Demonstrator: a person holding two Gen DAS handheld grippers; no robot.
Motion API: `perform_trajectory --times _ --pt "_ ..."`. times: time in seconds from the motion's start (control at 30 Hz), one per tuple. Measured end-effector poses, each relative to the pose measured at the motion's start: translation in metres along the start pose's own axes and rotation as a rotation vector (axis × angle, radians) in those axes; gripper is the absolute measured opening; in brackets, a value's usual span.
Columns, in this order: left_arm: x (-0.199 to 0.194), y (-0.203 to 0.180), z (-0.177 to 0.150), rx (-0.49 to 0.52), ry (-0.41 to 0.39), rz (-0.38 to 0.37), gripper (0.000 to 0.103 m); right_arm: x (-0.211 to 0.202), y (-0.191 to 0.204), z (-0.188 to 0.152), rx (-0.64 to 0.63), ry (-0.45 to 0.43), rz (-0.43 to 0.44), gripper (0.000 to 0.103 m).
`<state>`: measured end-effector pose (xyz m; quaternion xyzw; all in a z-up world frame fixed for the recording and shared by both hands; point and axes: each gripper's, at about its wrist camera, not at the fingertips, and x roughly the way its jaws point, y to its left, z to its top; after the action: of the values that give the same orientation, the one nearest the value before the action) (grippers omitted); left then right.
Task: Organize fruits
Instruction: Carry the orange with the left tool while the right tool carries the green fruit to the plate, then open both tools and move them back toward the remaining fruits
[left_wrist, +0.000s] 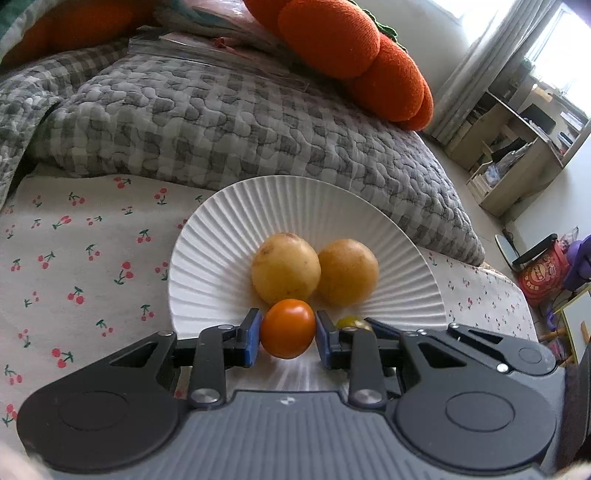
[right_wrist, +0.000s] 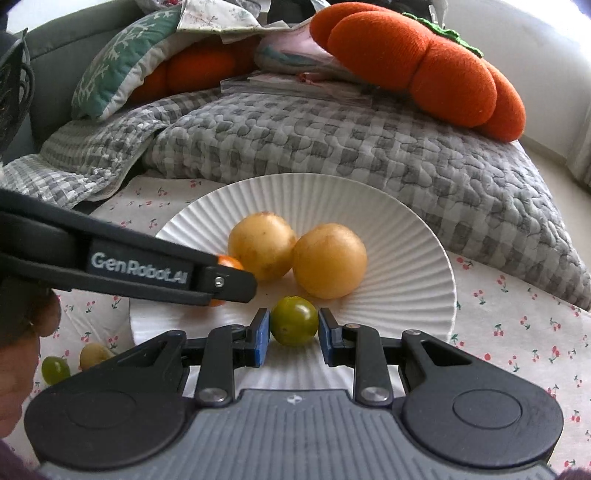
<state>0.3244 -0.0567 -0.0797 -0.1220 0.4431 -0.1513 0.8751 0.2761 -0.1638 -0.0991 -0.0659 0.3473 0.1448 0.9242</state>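
Ribbed matt white plate; quilted cloth blanket; glossy orange tomato.

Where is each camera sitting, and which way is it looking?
Left wrist: sits on the left gripper, looking along its fingers at the orange tomato it grips over the white plate.
Right wrist: sits on the right gripper, gripping the green tomato; the left gripper's finger and a hand show at left.
Shared: plate, two yellow fruits, both tomatoes, grey quilt, orange cushion.
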Motion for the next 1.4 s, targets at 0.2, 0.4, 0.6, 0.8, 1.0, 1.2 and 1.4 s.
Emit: perform_trajectory --times 0.2,0.4,0.6,0.8,1.0,1.2,1.4 --pt "0.007 0.0 -0.001 0.005 -0.008 -0.013 0.019 0.005 0.001 0.0 0.017 -0.014 0.022 0.026" --pt "0.005 0.001 0.001 0.009 -0.007 -0.019 0.021 0.001 -0.001 -0.001 0.009 -0.022 0.028 0.031" --pt "-0.012 0.003 0.01 0.016 -0.029 -0.018 0.032 -0.013 -0.003 0.003 0.004 -0.026 0.037 0.041" --pt "-0.042 0.009 0.011 0.043 -0.04 0.032 0.035 -0.035 0.009 0.006 -0.044 -0.021 0.025 0.055" --pt "-0.079 0.024 0.001 0.041 -0.05 0.091 0.042 -0.064 0.022 0.01 -0.01 -0.032 0.056 0.067" --pt "-0.106 0.032 -0.011 0.082 -0.036 0.185 0.044 -0.087 0.047 0.002 -0.018 -0.036 0.073 0.076" --pt "-0.129 0.026 -0.02 0.13 -0.054 0.245 0.051 -0.103 0.067 -0.003 -0.022 -0.036 0.09 0.077"
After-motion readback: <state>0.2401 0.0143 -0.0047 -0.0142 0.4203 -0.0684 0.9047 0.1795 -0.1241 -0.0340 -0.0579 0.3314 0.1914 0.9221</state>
